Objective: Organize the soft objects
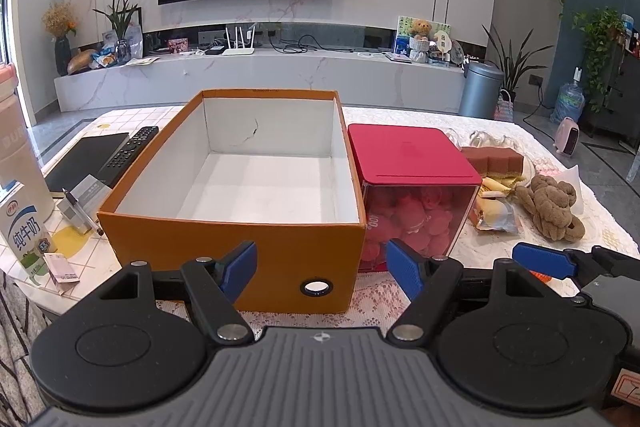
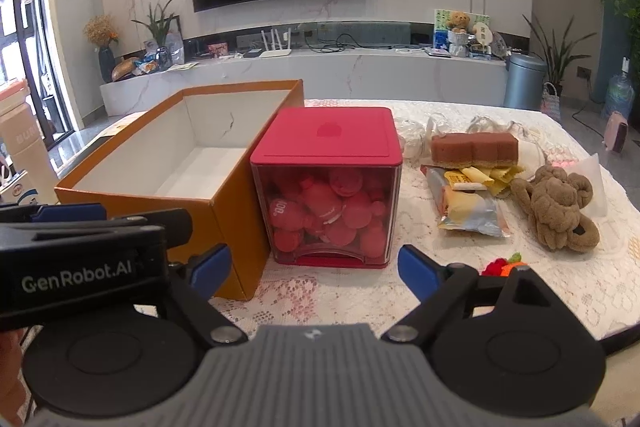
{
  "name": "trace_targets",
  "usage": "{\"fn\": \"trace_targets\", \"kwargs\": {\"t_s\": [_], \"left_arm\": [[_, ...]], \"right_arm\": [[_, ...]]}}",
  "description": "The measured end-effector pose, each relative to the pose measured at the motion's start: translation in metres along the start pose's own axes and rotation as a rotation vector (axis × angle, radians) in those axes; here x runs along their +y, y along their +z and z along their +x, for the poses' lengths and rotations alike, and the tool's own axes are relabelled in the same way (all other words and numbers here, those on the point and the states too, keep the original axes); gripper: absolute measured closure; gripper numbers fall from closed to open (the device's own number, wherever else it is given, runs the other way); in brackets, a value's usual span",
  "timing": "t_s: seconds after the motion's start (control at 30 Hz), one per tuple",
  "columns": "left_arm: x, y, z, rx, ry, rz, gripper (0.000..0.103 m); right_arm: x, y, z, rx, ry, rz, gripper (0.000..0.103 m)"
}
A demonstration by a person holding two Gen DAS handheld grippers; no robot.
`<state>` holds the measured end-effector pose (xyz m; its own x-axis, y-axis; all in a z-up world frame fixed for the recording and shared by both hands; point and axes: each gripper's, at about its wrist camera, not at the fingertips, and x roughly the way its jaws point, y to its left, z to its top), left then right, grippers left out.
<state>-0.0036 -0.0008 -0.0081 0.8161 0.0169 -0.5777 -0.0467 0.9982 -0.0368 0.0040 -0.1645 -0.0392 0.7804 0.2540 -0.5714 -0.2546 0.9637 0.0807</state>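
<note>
An open orange box (image 1: 224, 251) (image 2: 236, 227) with a white inside stands on the lace-covered table, nothing in it. Right of it lie a brown plush toy (image 1: 548, 207) (image 2: 556, 211), a brown sponge (image 1: 494, 159) (image 2: 474, 147) and a small red and orange knitted thing (image 2: 504, 265). My left gripper (image 1: 322, 271) hangs open in front of the box's near wall, nothing between its fingers. My right gripper (image 2: 314, 271) is open in front of the red-lidded container, also holding nothing; one of its blue fingers (image 1: 544, 261) shows at the right of the left wrist view.
A clear container with a red lid (image 1: 412, 163) (image 2: 328, 143), full of pink pieces, stands against the box's right side. Snack packets (image 2: 468, 207) lie beside the sponge. Left of the box are a remote (image 1: 128, 151), a black notebook (image 1: 84, 163) and a milk carton (image 1: 24, 231).
</note>
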Motion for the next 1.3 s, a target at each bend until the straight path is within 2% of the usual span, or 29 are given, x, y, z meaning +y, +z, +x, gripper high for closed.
{"fn": "trace_targets", "kwargs": {"t_s": [0.53,1.3], "left_arm": [[0.004,-0.005,0.006,0.039,0.013,-0.008,0.016],[0.003,-0.006,0.005,0.034,0.042,0.002,0.016]], "right_arm": [[0.001,-0.005,0.009,0.038,0.010,-0.002,0.014],[0.001,-0.006,0.012,0.037,0.018,-0.004,0.014]]}}
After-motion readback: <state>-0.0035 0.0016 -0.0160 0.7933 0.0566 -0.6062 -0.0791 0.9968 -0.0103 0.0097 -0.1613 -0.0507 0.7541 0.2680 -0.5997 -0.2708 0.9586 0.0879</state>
